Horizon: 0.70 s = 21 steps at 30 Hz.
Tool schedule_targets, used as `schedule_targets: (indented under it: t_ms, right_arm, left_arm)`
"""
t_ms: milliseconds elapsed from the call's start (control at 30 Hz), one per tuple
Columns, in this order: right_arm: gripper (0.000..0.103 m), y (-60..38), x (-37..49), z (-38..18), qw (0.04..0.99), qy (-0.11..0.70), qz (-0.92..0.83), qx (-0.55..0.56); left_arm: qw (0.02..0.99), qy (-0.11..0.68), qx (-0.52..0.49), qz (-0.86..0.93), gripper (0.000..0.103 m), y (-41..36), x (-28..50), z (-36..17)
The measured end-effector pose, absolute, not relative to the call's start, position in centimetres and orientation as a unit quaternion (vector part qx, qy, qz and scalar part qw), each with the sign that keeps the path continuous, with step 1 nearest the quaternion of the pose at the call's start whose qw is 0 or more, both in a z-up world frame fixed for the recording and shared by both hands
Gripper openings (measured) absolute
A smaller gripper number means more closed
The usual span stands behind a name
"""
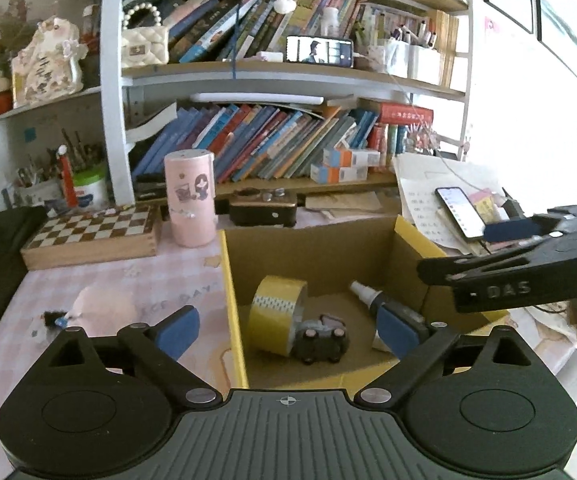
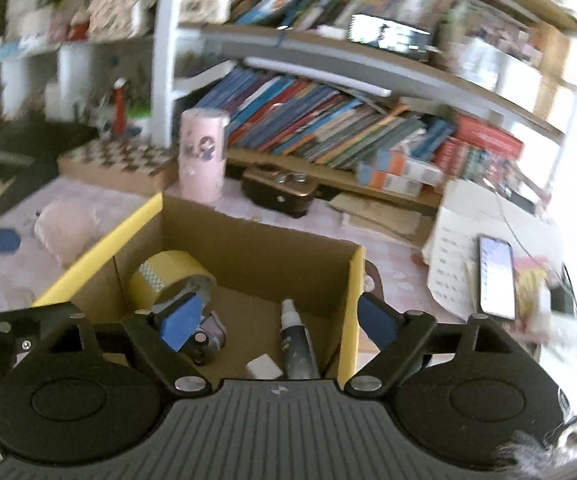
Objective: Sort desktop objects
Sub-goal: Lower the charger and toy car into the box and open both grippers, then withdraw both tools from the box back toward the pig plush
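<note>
Three things lie in the cardboard box (image 1: pixel 320 248): a yellow tape roll (image 1: pixel 274 312) against its left wall, a small toy car (image 1: pixel 320 340) touching the roll, and a spray bottle (image 2: pixel 294 336) near its right wall, with a small white block (image 2: pixel 263 367) just beside the bottle. Both grippers hang over the box with jaws wide apart and nothing between them: the left gripper (image 1: pixel 288 330) above the box's near edge, the right gripper (image 2: pixel 280 326) straddling the box's right wall.

Outside the box, a pink soft toy (image 1: pixel 104 306) sits on the desk (image 1: pixel 88 280) to its left, apparently not yet sorted. Beyond the box stands a tall pink canister (image 1: pixel 188 196); right of the box a phone (image 1: pixel 458 212) rests on loose papers (image 1: pixel 420 184).

The likeliest trouble is the right gripper's outer finger catching the box wall on the way out and dragging or tipping the box. The grippers are near each other and could collide. A reach for the soft toy could also topple the canister.
</note>
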State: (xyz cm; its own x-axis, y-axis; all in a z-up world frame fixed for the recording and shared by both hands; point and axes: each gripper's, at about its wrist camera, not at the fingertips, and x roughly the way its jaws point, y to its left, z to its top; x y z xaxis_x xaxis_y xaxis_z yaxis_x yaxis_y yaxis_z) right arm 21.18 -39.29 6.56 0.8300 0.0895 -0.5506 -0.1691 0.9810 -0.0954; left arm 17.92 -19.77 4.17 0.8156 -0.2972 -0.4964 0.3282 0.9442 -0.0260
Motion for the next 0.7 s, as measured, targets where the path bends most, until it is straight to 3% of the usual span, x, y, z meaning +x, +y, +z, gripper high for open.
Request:
schedule_targets:
  t_ms: [700]
  right_arm:
    - [0.088, -31.3, 11.0, 1.4, 0.938, 0.345, -0.021, 0.018]
  left_arm:
    - [0.939, 0.315, 0.034, -0.135, 0.100, -11.5, 12.5, 1.0]
